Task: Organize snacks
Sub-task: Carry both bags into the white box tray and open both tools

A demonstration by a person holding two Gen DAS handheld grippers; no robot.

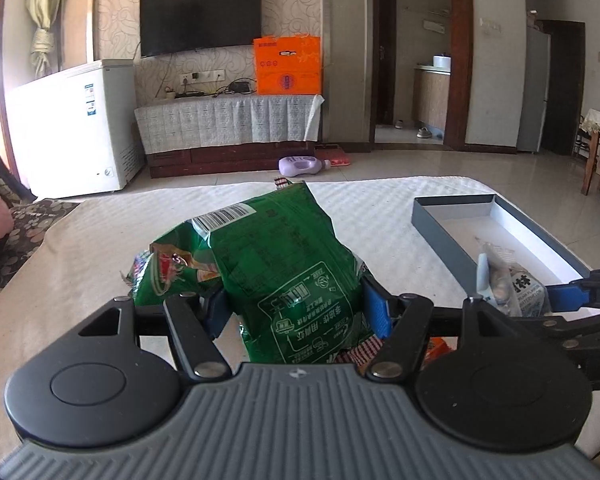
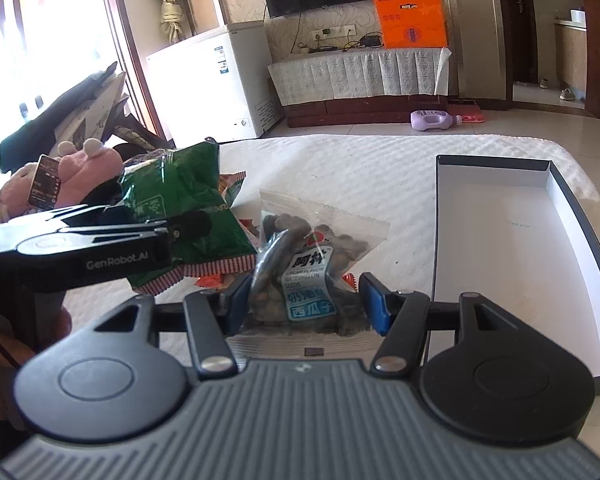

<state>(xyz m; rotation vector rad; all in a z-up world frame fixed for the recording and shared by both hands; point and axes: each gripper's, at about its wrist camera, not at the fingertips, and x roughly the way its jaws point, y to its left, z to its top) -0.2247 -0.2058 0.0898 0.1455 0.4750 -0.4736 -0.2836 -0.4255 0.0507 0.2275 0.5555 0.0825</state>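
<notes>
My left gripper (image 1: 298, 306) is shut on a green snack bag (image 1: 268, 264) and holds it upright above the white table; the bag also shows in the right wrist view (image 2: 184, 204). My right gripper (image 2: 306, 304) is shut on a clear packet of watermelon seeds (image 2: 308, 264), also seen at the right of the left wrist view (image 1: 512, 280). An open grey box with a white inside (image 2: 512, 240) lies on the table to the right of both grippers, and it holds nothing I can see. Small orange and red packets (image 2: 230, 188) lie under the green bag.
The table has a white textured cover (image 1: 140, 232). A pink plush toy (image 2: 80, 168) and a sofa (image 1: 16, 232) are at the left. Beyond the table are a white freezer (image 1: 80, 124), a TV cabinet (image 1: 228, 132) and a purple bottle (image 1: 302, 165) on the floor.
</notes>
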